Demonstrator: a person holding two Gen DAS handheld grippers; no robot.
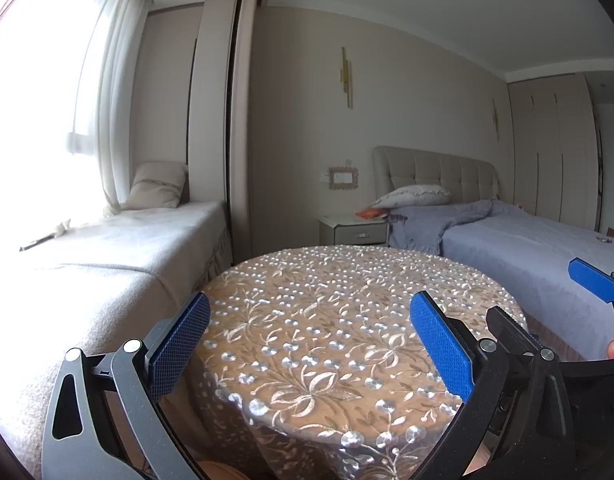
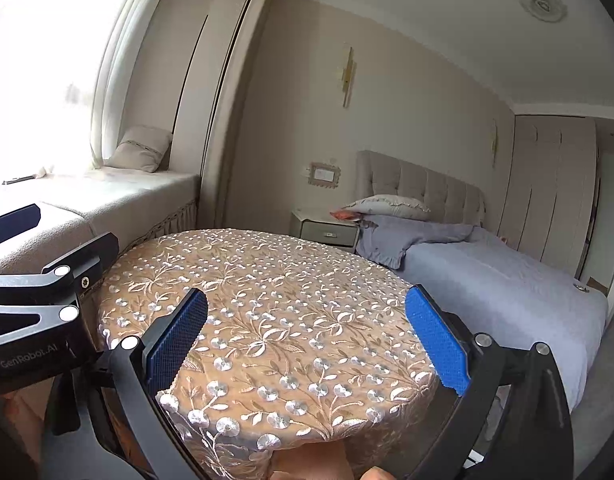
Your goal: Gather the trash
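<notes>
My left gripper (image 1: 311, 340) is open and empty, held above the near edge of a round table (image 1: 347, 280) covered with a beige embroidered cloth. My right gripper (image 2: 307, 336) is open and empty above the same table (image 2: 267, 264). The right gripper's blue finger (image 1: 595, 280) shows at the right edge of the left wrist view. The left gripper's black body (image 2: 35, 292) shows at the left of the right wrist view. No trash is visible on the table or anywhere in either view.
A cushioned window seat (image 1: 107, 264) with a pillow (image 1: 159, 184) lies to the left. A bed (image 1: 527, 248) with a grey-blue cover and a pillow stands to the right. A nightstand (image 1: 355, 232) stands behind the table, and a wardrobe (image 1: 555, 152) at far right.
</notes>
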